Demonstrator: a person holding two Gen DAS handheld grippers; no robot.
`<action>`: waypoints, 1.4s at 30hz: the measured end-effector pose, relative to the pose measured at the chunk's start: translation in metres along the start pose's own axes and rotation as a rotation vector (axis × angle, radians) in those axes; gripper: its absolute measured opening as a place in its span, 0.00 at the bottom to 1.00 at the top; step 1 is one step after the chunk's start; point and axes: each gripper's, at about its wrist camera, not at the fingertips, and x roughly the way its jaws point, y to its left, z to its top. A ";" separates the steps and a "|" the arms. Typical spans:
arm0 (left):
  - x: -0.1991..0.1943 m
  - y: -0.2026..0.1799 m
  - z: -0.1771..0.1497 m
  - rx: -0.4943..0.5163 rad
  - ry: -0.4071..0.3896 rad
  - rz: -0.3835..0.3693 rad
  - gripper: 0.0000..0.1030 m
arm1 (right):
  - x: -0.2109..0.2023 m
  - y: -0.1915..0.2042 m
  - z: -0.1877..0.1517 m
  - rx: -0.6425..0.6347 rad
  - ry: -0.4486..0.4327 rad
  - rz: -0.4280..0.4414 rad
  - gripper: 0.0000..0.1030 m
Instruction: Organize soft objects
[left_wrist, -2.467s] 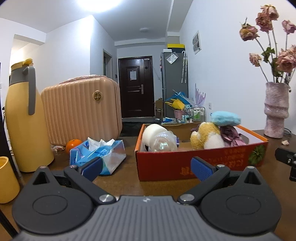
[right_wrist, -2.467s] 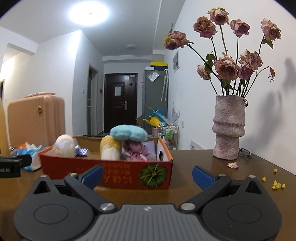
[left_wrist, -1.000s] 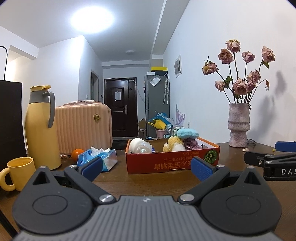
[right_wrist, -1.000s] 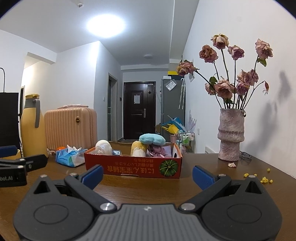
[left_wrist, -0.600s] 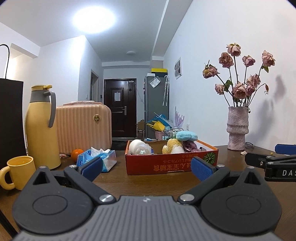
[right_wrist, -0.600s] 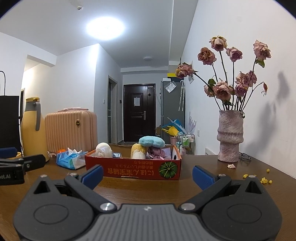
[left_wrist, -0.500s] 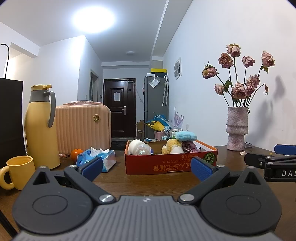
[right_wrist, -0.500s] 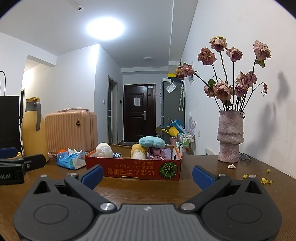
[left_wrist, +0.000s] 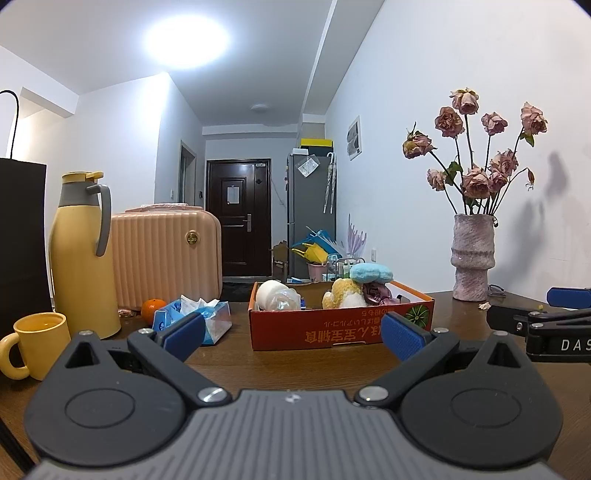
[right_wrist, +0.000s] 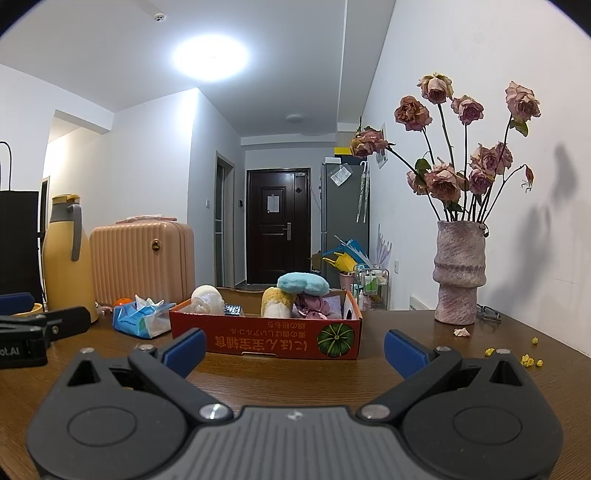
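Left wrist view: the left gripper (left_wrist: 291, 334) has its jaws spread wide with nothing between them, low over the wooden table (left_wrist: 295, 363). Ahead sits the red cardboard box (left_wrist: 341, 328), holding a white roll in clear wrap (left_wrist: 275, 295), a yellow-white plush (left_wrist: 343, 293), a blue plush (left_wrist: 371, 273) resting on top of it, and a pink cloth bundle (left_wrist: 376, 293). A blue tissue pack (left_wrist: 195, 315) lies on the table just left of the box, outside it; an orange (left_wrist: 153, 308), yellow mug (left_wrist: 38, 343), yellow thermos (left_wrist: 83, 254) and pink case (left_wrist: 166, 258) stand further left. Right wrist view: the right gripper (right_wrist: 293, 350) is likewise wide apart and empty, well short of the box (right_wrist: 266, 338). The same 4 soft items show above the rim; the tissue pack (right_wrist: 142, 319) is outside. A vase (right_wrist: 460, 271) stands right. Judgement: mostly done; the tissue pack may be the 1 soft item left, or the task is finished.
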 end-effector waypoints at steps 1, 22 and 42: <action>0.000 0.000 0.000 0.000 0.000 0.000 1.00 | 0.000 0.000 0.000 0.000 0.000 0.000 1.00; 0.000 0.000 -0.001 0.001 0.000 0.000 1.00 | 0.000 0.000 0.000 0.000 -0.001 0.000 1.00; 0.000 -0.002 -0.001 0.005 0.000 -0.011 1.00 | 0.000 0.000 -0.001 -0.001 0.000 0.000 1.00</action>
